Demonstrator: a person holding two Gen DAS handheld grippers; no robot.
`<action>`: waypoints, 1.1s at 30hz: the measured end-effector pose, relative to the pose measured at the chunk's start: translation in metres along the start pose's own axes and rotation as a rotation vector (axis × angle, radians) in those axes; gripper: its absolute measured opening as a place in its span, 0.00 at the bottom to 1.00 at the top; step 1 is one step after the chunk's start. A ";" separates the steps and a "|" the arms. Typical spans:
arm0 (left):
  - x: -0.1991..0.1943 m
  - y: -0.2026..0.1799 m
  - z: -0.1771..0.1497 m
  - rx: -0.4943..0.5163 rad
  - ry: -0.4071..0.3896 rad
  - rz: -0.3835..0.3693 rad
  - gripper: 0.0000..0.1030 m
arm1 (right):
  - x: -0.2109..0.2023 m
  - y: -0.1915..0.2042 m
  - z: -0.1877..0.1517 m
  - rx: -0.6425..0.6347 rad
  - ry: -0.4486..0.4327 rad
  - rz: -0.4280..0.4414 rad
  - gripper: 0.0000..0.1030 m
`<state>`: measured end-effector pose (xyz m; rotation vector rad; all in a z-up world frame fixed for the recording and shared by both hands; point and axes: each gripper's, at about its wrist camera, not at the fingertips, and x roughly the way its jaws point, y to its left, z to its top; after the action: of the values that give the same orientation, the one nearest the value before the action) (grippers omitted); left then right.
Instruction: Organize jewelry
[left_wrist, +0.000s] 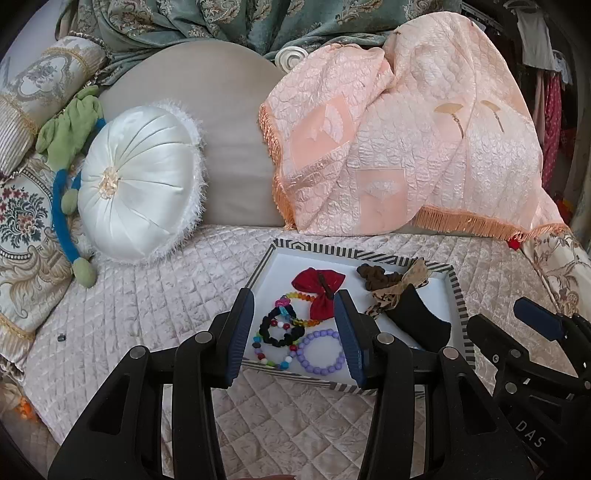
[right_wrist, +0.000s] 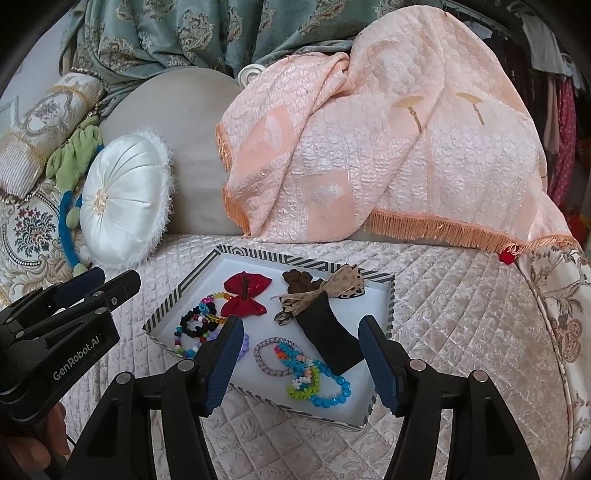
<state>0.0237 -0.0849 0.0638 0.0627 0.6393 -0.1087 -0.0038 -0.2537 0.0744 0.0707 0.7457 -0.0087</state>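
Observation:
A white tray with a striped rim lies on the quilted bed. It holds a red bow, a black curved stand, a leopard-print bow, a brown scrunchie, a purple bead bracelet, a black beaded bracelet, and blue and green bracelets. My left gripper is open above the tray's near left part. My right gripper is open above the near right part. Both are empty.
A round white satin cushion and patterned pillows lie to the left. A peach fringed throw drapes over the beige headboard behind the tray. A small dark object lies on the quilt.

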 end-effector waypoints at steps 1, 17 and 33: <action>0.000 0.000 0.000 0.000 -0.001 0.001 0.43 | 0.000 0.000 0.000 -0.001 0.002 0.000 0.61; 0.008 -0.005 -0.004 0.012 0.022 0.000 0.43 | 0.007 -0.001 -0.003 0.003 0.023 0.006 0.61; 0.012 -0.010 -0.008 0.022 0.026 0.003 0.43 | 0.010 -0.002 -0.005 0.002 0.039 0.009 0.61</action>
<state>0.0278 -0.0949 0.0498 0.0861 0.6636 -0.1119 0.0004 -0.2548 0.0640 0.0761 0.7845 0.0002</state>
